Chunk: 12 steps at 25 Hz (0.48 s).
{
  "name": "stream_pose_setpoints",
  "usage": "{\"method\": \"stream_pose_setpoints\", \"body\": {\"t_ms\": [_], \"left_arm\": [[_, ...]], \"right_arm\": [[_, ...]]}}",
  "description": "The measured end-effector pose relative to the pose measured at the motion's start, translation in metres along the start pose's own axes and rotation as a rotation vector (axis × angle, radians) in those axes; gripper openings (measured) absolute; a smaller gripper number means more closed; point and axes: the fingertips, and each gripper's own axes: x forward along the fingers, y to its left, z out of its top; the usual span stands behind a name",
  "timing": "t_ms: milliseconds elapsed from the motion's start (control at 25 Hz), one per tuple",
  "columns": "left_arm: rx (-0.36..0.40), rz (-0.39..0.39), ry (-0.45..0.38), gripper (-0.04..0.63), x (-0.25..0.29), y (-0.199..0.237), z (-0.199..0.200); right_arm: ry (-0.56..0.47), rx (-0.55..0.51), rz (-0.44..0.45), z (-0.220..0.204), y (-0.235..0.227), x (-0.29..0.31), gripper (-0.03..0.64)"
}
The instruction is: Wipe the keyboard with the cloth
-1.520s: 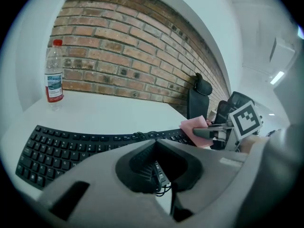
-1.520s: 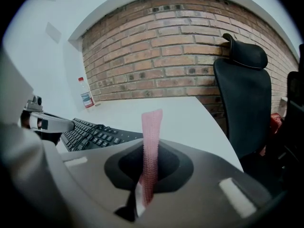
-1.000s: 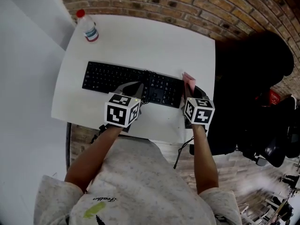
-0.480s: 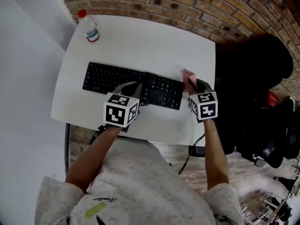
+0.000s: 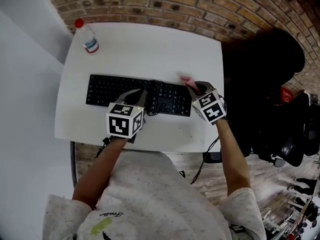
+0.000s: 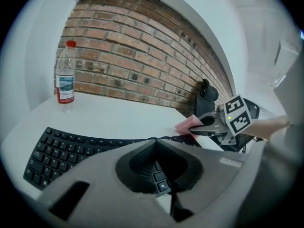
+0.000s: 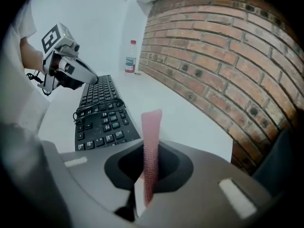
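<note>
Keyboard (image 5: 135, 93) sits mid-tabletop (image 5: 150, 44). The pink cloth (image 7: 152, 141) is pinched upright in the right gripper (image 5: 194, 86)'s closed jaws, right at the keyboard's 3 o'clock end. Left gripper (image 5: 142, 93) jaws are closed on nothing, over the middle keys. My guess: practically the whole wipe is left to do. Water bottle (image 5: 86, 36) at 11 o'clock.

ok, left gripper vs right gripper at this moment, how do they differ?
The left gripper is shut on nothing; the right gripper is shut on the pink cloth. The left gripper sits over the middle of the keyboard, by the coiled cable; the right gripper is at its right end. Shared: both have their jaws together and both carry a marker cube.
</note>
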Motion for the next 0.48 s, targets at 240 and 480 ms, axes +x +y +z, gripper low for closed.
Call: {"method": "stream_pose_setpoints", "body": {"t_ms": [240, 480], "left_arm": [[-0.004, -0.007, -0.012, -0.003, -0.007, 0.011, 0.003], [-0.018, -0.006, -0.024, -0.003, -0.016, 0.03, 0.008]], "right_arm": [[0.014, -0.018, 0.03, 0.015, 0.012, 0.009, 0.023], [0.021, 0.009, 0.064, 0.033, 0.024, 0.018, 0.023]]}}
